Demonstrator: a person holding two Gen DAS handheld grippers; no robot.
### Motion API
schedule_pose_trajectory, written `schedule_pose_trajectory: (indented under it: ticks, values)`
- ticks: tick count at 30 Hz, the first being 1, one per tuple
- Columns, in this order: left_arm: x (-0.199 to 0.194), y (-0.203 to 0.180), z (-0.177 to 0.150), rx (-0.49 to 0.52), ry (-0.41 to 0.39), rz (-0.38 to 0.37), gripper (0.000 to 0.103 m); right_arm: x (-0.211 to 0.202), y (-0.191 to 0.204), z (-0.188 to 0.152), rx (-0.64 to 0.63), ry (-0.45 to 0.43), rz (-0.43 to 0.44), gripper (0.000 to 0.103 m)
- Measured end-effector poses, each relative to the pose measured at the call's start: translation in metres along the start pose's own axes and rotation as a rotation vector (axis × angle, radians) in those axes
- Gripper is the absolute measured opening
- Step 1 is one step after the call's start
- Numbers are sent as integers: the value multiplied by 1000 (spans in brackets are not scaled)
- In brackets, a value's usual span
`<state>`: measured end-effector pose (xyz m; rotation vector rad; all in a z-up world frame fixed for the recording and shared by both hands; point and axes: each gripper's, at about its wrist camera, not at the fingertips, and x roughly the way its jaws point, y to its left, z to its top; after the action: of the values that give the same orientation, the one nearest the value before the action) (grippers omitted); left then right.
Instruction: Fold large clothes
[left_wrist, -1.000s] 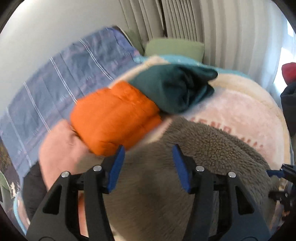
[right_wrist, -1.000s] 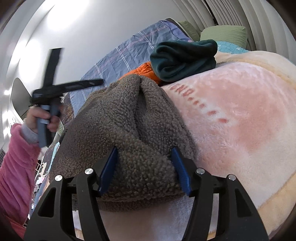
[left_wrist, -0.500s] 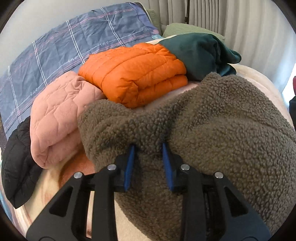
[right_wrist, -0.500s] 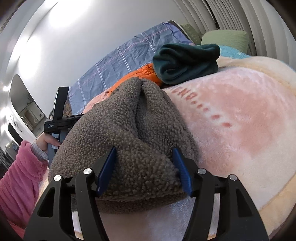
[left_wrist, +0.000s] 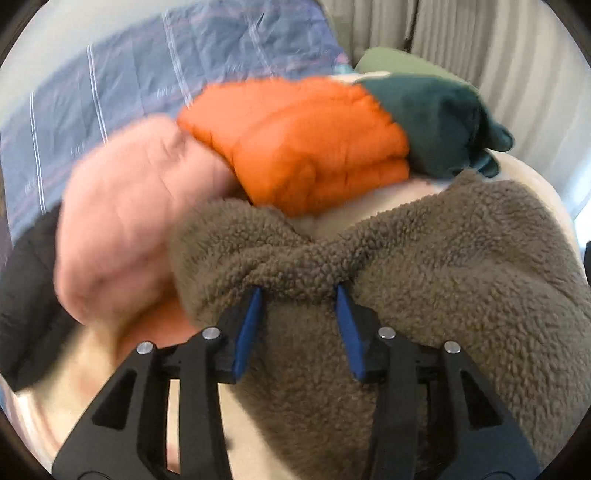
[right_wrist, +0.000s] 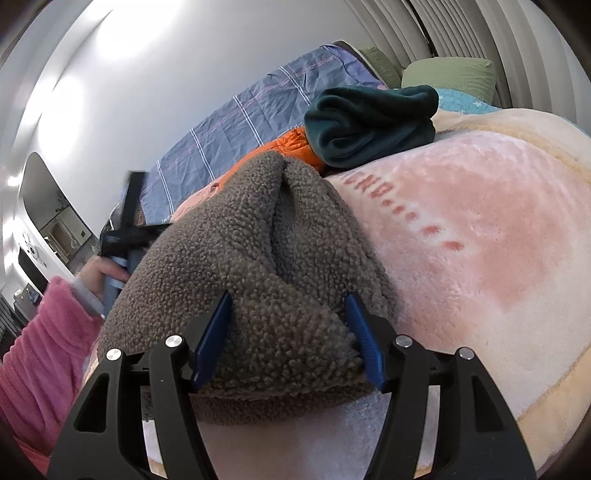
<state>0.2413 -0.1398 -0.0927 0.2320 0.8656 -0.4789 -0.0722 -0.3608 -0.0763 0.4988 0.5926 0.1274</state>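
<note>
left gripper (left_wrist: 298, 301): fingers partly spread, a ridge of fleece (left_wrist: 424, 280) bunched between them; firm pinch or not, cannot tell
right gripper (right_wrist: 288, 314): spread wide around the fleece's near fold, pads at its sides, not squeezing
fleece: on the blanket (right_wrist: 480, 229), long axis runs left-right between the grippers, right nearer its bulk
next: likely lift and fold toward the far stack
far edge: pink jacket (left_wrist: 125, 221), orange jacket (left_wrist: 306, 136), green garment (right_wrist: 369, 125), all folded

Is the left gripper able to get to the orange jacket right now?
Probably not right away. The left gripper has a bunch of the brown fleece between its fingers, and that fleece lies heaped between it and the folded orange jacket. It would need to let go first.
</note>
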Motion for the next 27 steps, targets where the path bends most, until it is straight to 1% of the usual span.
schedule_pose_trajectory:
  ticks: [1, 2, 4, 6, 7, 8, 9, 11, 12, 13, 14, 15, 16, 17, 18, 19, 20, 21, 22, 23, 25, 26, 27]
  values:
    - [1, 0, 1, -24, 0, -3, 43, 0, 0, 0, 0, -3, -6, 63]
    - [0, -2, 1, -14, 5, 10, 43, 0, 0, 0, 4, -3, -5, 63]
    - [-6, -7, 3, 33, 18, 43, 43, -1, -1, 0, 2, 3, 1, 63]
    - [-19, -17, 9, 96, 26, 96, 43, -2, -1, 0, -1, 7, 2, 63]
    - [-31, -26, 16, 137, 16, 130, 38, -3, -2, -1, 1, 6, 1, 63]
    - [-43, -33, 20, 156, 0, 135, 36, -3, -2, -1, 4, 5, 1, 63]
    - [-56, -42, 26, 172, -28, 105, 37, -3, -3, -1, 7, 5, 3, 63]
    - [-76, -66, 38, 202, -88, 13, 41, -2, -3, -1, 13, 7, 10, 63]
    - [-83, -82, 43, 230, -109, -27, 44, -2, -2, 0, 12, 8, 9, 63]
    - [-84, -94, 45, 254, -117, -51, 48, -2, -2, 0, 11, 8, 7, 63]
    - [-83, -116, 47, 309, -120, -90, 49, -2, -1, 0, 10, 8, 5, 63]
    - [-77, -134, 47, 360, -117, -108, 52, -2, -1, 0, 10, 8, 5, 63]
    - [-67, -148, 47, 400, -104, -109, 54, -2, -1, -1, 11, 8, 5, 63]
    - [-39, -167, 40, 461, -36, -90, 54, -2, -1, -1, 10, 7, 6, 63]
    - [-3, -182, 27, 535, 52, -3, 55, -2, -2, -1, 11, 6, 4, 63]
    - [16, -190, 17, 580, 69, 55, 55, 0, -2, -1, 12, 8, -20, 63]
    - [25, -198, 16, 589, 53, 92, 54, 3, -4, -1, 12, 9, -39, 63]
    - [25, -202, 19, 588, 56, 107, 54, 4, -6, -2, 19, -6, -50, 64]
    - [23, -202, 19, 596, 57, 116, 54, 4, -9, -2, 33, -4, -34, 64]
    - [21, -200, 18, 593, 44, 113, 54, 5, -10, -1, 41, 1, -20, 64]
    - [10, -191, 17, 556, 6, 88, 55, 5, -8, 1, 30, 10, -7, 64]
    - [-2, -187, 16, 533, -36, 84, 58, 4, -6, 1, 21, 10, -7, 65]
    - [-15, -182, 17, 510, -75, 105, 65, 3, -4, 0, 11, 9, -6, 65]
